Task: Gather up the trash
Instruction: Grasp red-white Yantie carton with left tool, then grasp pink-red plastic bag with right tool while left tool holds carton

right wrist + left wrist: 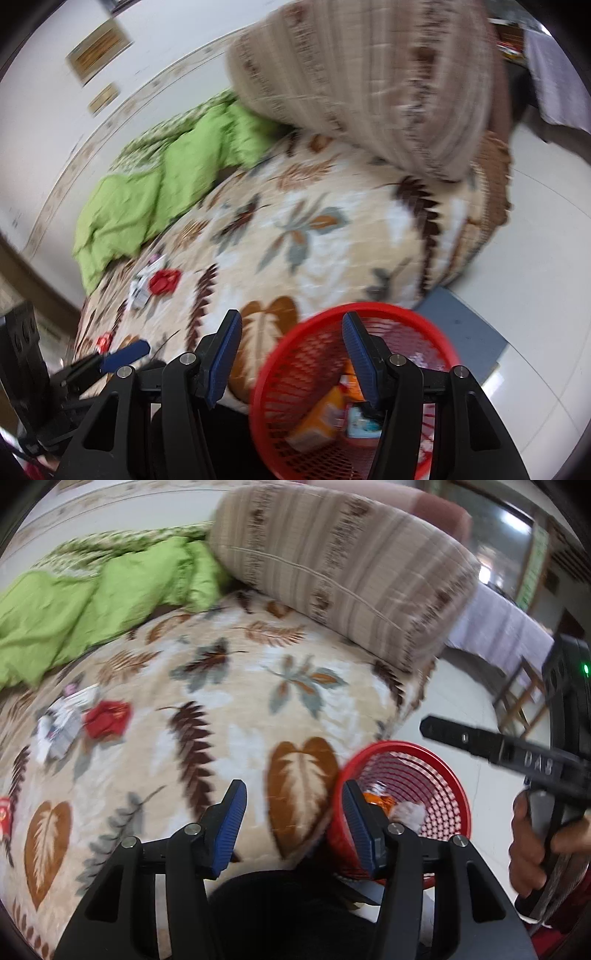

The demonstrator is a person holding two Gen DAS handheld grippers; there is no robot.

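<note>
Beside the blurred bed, both hand-held grippers, left [293,823] and right [291,354], spread; red basket [295,373] contents indistinct.

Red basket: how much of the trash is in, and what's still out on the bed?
Done: the red basket beside the bed already holds an orange packet and other wrappers. In hand: nothing; the left tongs and right tongs are both open and empty. Left: a red wrapper and white papers on the leaf-print blanket, plus a small red piece near its edge.

Home bedroom (lived-in), bed blanket [236,709], pillow [332,572]
</note>
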